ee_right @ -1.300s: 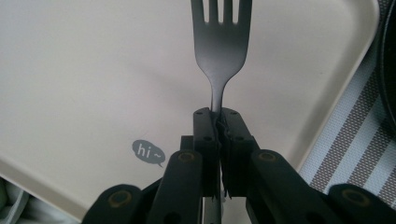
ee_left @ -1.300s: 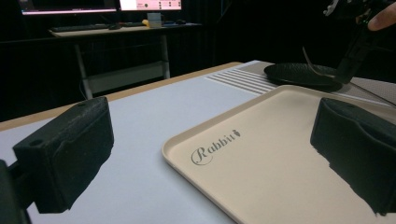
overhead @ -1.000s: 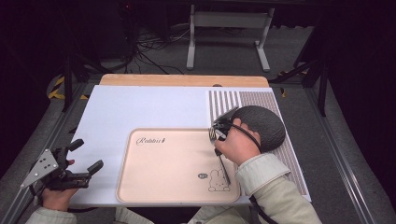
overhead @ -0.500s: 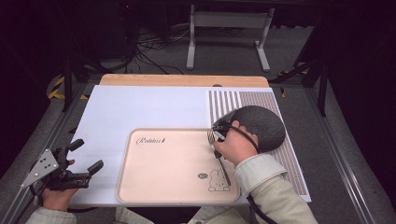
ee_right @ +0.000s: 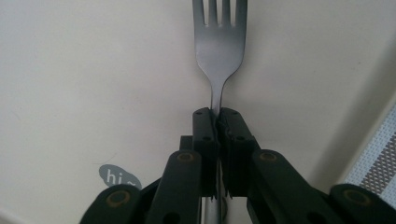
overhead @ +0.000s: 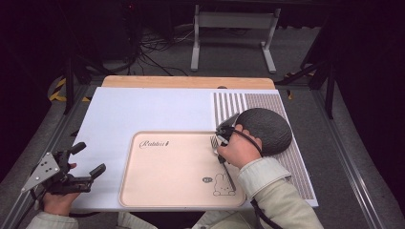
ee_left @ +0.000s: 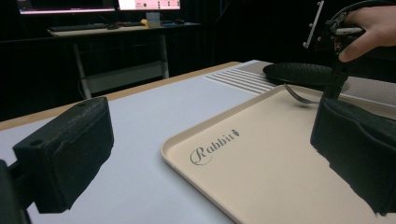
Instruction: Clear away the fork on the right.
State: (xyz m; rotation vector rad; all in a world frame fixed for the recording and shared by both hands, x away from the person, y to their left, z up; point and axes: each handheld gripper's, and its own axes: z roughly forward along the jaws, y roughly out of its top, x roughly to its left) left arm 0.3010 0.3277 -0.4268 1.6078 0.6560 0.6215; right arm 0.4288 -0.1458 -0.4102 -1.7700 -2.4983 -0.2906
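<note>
Two grippers are working here: your right gripper (ee_right: 217,116) is clamping the fork (ee_right: 219,44) by its neck, jaws pinched tight on it, tines lying over the beige tray (overhead: 167,176) near its right edge, beside the dark round mat (overhead: 265,129). Your left gripper (overhead: 79,160) is resting at the desk's near-left corner, jaws standing wide with nothing between them.

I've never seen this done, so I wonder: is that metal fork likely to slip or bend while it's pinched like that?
Probably stiff: the fork looks like solid metal and shows no bend. Its smooth, narrow neck could pivot or slide, since the right gripper pinches only that thin part. If dropped on the tray it would likely lie flat, not roll.
</note>
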